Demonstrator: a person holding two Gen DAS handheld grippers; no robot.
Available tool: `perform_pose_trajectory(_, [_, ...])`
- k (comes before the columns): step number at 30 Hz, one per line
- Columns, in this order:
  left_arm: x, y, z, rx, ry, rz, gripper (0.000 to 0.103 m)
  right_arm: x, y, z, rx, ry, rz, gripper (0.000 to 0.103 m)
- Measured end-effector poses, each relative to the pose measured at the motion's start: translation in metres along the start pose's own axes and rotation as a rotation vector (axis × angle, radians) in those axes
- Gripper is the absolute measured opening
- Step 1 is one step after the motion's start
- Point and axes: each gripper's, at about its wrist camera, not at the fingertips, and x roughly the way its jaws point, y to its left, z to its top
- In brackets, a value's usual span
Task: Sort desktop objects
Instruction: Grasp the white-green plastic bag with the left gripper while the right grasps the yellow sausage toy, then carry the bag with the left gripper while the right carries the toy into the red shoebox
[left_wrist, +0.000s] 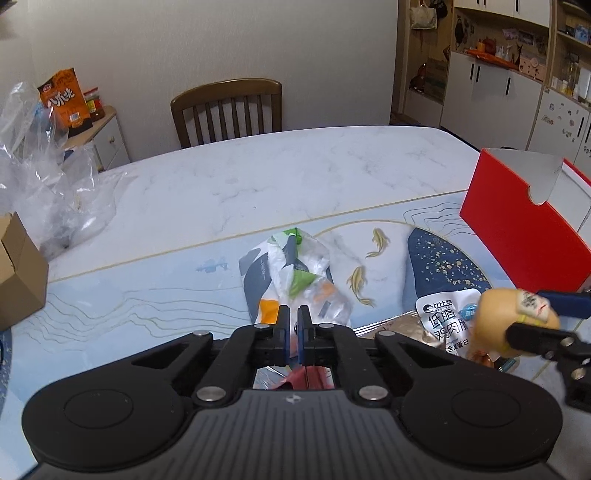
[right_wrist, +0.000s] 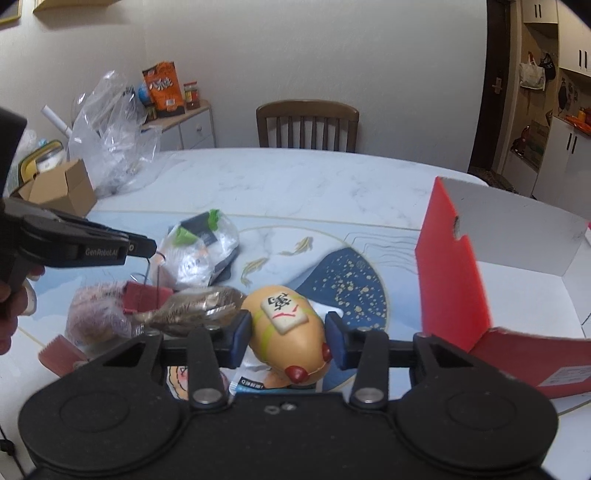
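The right gripper (right_wrist: 288, 330) had its fingers pinching a tan egg-shaped toy (right_wrist: 286, 328) with a mahjong tile on top, held just above the snack packets, while the left gripper (left_wrist: 294, 328) had its fingers pressed together on the wire handle of a red binder clip (right_wrist: 142, 295). Only the right wrist view showed that clip clamped on a crinkled foil packet (right_wrist: 195, 308); the left showed a white chicken-sausage packet (left_wrist: 443, 321) under the toy. The marble-patterned surface (left_wrist: 258, 173) also carried an open red box (right_wrist: 454, 273), with a wooden chair (left_wrist: 227, 110) behind.
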Motion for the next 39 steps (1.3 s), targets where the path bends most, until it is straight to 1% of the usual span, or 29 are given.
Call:
perform_pose_trajectory(2, [0.000,-0.001,0.003,0.012,-0.003,0.022,0.003,-0.005,-0.003,0.002,0.008,-0.008,0.006,0.042])
perform_pose_trajectory(4, [0.002,0.000,0.008,0.008,-0.007,-0.005,0.004,-0.010,-0.006,0.003,0.010,-0.015,0.008,0.042])
perform_pose_trajectory(5, [0.004,0.000,0.011,0.006,-0.009,-0.012,0.007,-0.012,-0.006,0.003,0.012,-0.017,0.008,0.042])
perform_pose_trajectory(7, [0.009,-0.001,0.016,0.011,-0.014,-0.019,0.020,-0.016,-0.007,0.003,0.016,-0.021,0.007,0.043])
perform_pose_trajectory(8, [0.012,-0.001,0.019,0.012,-0.016,-0.017,0.037,-0.018,-0.009,0.002,0.018,-0.022,0.007,0.043])
perform_pose_trajectory(9, [0.016,-0.002,0.022,0.012,-0.012,-0.019,0.061,-0.020,-0.010,0.002,0.021,-0.023,0.008,0.043])
perform_pose_trajectory(10, [0.021,-0.002,0.024,0.012,-0.007,-0.022,0.069,-0.022,-0.011,0.001,0.024,-0.023,0.007,0.043])
perform_pose_trajectory(11, [0.025,-0.002,0.026,0.016,-0.005,-0.021,0.070,-0.023,-0.012,0.000,0.027,-0.023,0.005,0.043])
perform_pose_trajectory(14, [0.046,-0.002,0.033,0.023,0.045,-0.011,0.070,-0.027,-0.016,-0.003,0.035,-0.020,-0.005,0.043])
perform_pose_trajectory(18, [0.076,0.009,0.039,-0.028,0.117,0.009,0.070,-0.032,-0.022,-0.009,0.046,-0.009,-0.019,0.043])
perform_pose_trajectory(21, [0.087,0.018,0.042,-0.069,0.152,-0.017,0.070,-0.034,-0.026,-0.012,0.054,-0.005,-0.030,0.043])
perform_pose_trajectory(23, [0.092,0.018,0.043,-0.066,0.167,-0.018,0.070,-0.035,-0.029,-0.012,0.062,-0.004,-0.035,0.043])
perform_pose_trajectory(25, [0.095,0.017,0.043,-0.064,0.184,-0.020,0.054,-0.036,-0.032,-0.012,0.065,-0.004,-0.037,0.043])
perform_pose_trajectory(26, [0.097,0.016,0.043,-0.067,0.193,-0.017,0.044,-0.035,-0.032,-0.010,0.065,-0.004,-0.037,0.043])
perform_pose_trajectory(27, [0.098,0.016,0.043,-0.070,0.193,-0.008,0.037,-0.035,-0.033,-0.010,0.065,-0.004,-0.036,0.043])
perform_pose_trajectory(29, [0.096,0.017,0.044,-0.074,0.186,-0.008,0.030,-0.035,-0.034,-0.007,0.064,-0.003,-0.034,0.043])
perform_pose_trajectory(30, [0.094,0.017,0.045,-0.077,0.182,-0.007,0.024,-0.036,-0.035,-0.006,0.063,-0.003,-0.031,0.043])
perform_pose_trajectory(31, [0.092,0.018,0.046,-0.080,0.177,-0.008,0.022,-0.036,-0.035,-0.004,0.060,-0.002,-0.029,0.043])
perform_pose_trajectory(33, [0.087,0.019,0.048,-0.081,0.169,-0.009,0.013,-0.036,-0.036,-0.001,0.056,-0.001,-0.028,0.043])
perform_pose_trajectory(39, [0.072,0.017,0.053,-0.083,0.143,-0.010,0.008,-0.044,-0.046,0.013,0.058,-0.025,-0.012,0.043])
